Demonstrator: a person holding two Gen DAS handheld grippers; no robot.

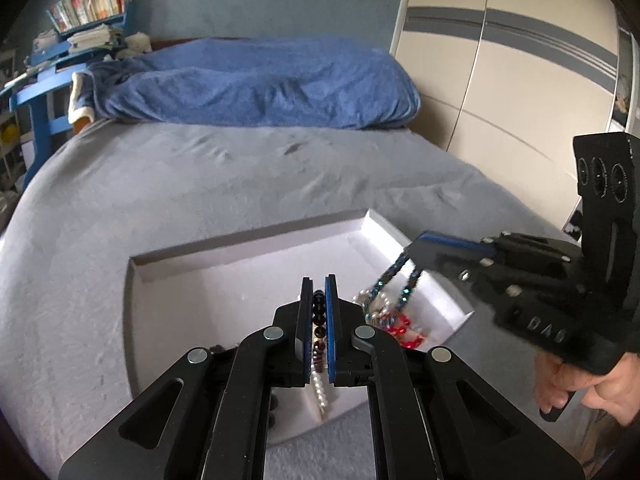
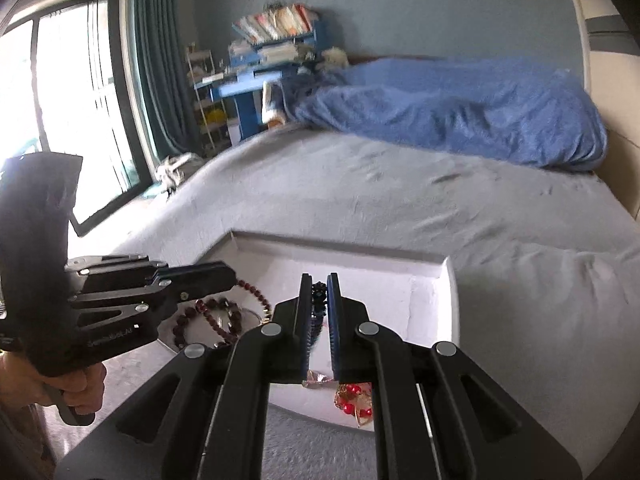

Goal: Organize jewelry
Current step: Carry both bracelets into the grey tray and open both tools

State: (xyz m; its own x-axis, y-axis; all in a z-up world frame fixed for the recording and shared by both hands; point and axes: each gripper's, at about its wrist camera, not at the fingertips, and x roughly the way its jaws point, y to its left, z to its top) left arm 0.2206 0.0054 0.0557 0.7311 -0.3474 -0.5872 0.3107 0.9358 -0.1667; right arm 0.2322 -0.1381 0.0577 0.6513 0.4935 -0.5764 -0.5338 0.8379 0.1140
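Your left gripper (image 1: 319, 280) is clamped on a dark red bead bracelet (image 2: 224, 316); the beads sit pinched between its blue pads, and the rest of the strand hangs in loops over the left part of the white shallow tray (image 1: 248, 248). In the right wrist view you see this gripper from the side, with the bracelet trailing from its tip.

Your right gripper (image 2: 319, 280) is clamped on a blue beaded necklace (image 1: 394, 280). In the left wrist view the strand runs taut from the tip down to a tangle of jewelry at the tray's right end. That tangle includes a white pearl strand (image 1: 374, 300) and a red bead piece (image 2: 352, 400), both lying on the tray floor.

The tray rests on a grey bed sheet (image 1: 200, 184). A blue duvet (image 1: 260, 84) is bunched at the far end of the bed. Your right hand (image 1: 576, 384) grips the handle of its gripper at the frame edge.
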